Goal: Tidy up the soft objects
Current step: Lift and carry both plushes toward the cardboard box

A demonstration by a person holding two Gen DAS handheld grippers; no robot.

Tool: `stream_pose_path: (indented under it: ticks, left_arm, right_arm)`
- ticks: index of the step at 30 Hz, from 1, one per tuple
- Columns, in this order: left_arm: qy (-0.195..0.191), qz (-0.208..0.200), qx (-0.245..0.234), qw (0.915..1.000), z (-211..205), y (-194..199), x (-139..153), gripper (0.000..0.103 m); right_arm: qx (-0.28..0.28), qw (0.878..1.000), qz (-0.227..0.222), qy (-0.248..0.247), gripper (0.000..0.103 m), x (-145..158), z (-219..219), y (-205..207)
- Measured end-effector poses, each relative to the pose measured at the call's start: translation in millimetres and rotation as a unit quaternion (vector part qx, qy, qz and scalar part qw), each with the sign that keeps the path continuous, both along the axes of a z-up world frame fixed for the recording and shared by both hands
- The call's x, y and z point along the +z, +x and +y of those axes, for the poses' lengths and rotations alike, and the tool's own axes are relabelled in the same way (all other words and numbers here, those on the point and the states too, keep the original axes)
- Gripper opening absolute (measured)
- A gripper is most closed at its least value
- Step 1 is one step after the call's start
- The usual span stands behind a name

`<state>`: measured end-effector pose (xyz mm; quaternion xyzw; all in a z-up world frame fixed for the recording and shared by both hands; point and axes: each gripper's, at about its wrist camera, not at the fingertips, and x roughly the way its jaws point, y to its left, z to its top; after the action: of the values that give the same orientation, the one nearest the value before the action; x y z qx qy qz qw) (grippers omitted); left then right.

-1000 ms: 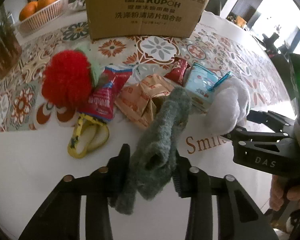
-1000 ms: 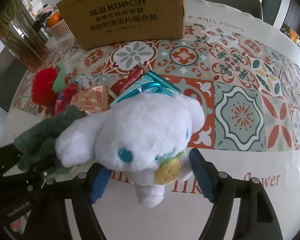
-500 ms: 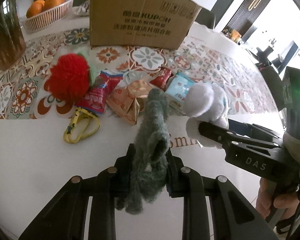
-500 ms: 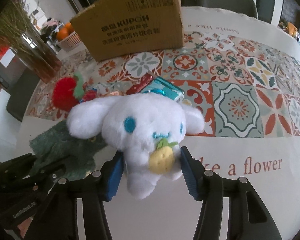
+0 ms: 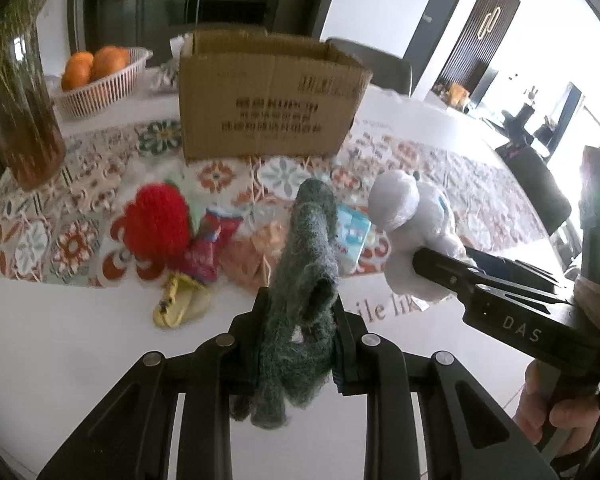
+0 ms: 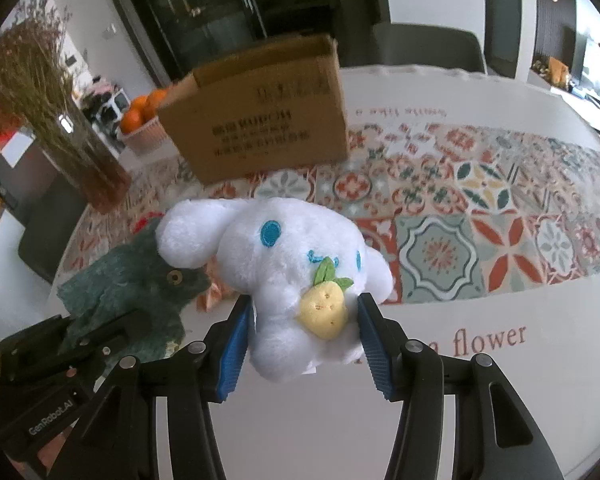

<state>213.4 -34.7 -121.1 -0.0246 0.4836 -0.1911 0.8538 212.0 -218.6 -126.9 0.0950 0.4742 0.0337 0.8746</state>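
Left wrist: fingers (image 5: 298,344) clenched on green plush (image 5: 304,280); right's (image 6: 306,344) closing on white plush (image 6: 296,264); box (image 5: 268,96) beyond.

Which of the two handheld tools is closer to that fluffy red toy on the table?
Left. The left tool, clamped on a green plush, sits just right of the red toy. The right tool, clamped on the white plush, is farther right, beyond the green one.

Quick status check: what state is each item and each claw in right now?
Left claw: shut on the green plush, lifted.
Right claw: shut on the white plush, lifted.
Cardboard box: open, upright.
Red plush: on the table.
Snack packets: on the table.
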Motion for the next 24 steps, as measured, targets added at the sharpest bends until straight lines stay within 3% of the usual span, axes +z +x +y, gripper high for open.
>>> stream_pose_path:
  ticks: [24]
  left_arm:
    - [-0.014, -0.130, 0.021, 0.9912, 15, 39, 84, 0.026]
  right_arm:
    - [-0.020, 0.990, -0.143, -0.002, 0.053, 89, 13, 38]
